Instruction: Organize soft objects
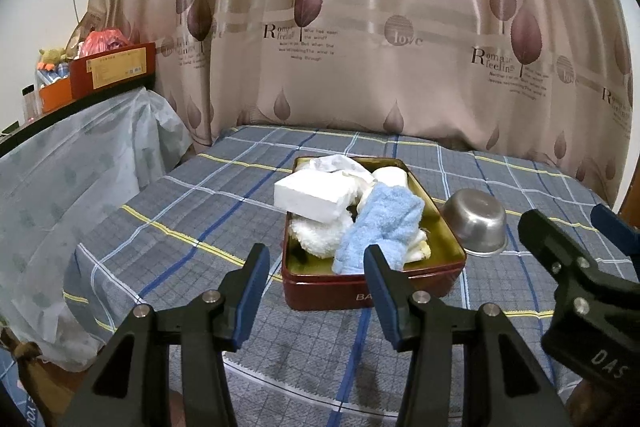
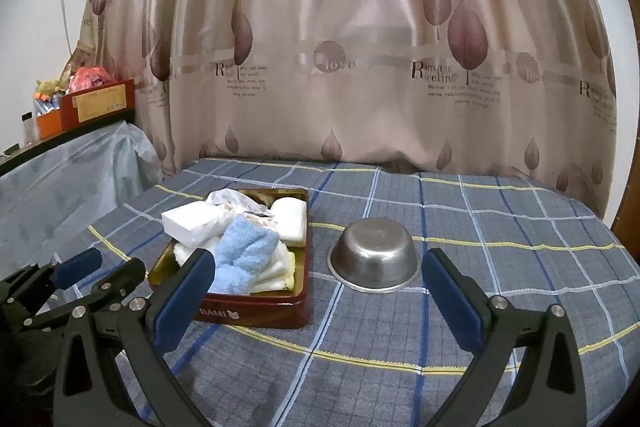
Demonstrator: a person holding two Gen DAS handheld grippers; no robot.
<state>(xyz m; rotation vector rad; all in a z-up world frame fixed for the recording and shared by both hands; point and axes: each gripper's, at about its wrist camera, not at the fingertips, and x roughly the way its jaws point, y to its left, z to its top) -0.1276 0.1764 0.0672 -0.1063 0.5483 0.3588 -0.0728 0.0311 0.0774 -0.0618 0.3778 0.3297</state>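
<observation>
Shallow dark-red rectangular tin with gold lining (image 1: 436, 239) sat open on the plaid bedspread, crammed with soft goods. Fluffy light-blue terry cloth (image 1: 378, 227) lay draped over the pile, trailing toward the near rim. White rectangular foam-like block (image 1: 316, 197) rested tilted across the far-left corner, overhanging the rim. Beneath it, a fluffy white towel bundle (image 1: 318, 239). White folded pad (image 2: 291, 221) lay at the far-right corner.

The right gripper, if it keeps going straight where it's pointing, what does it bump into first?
Most likely the upside-down metal bowl. It sits on the plaid cloth between the right gripper's open fingers, with nothing in front of it. Depth is hard to judge, so it might touch the cloth first.
</observation>
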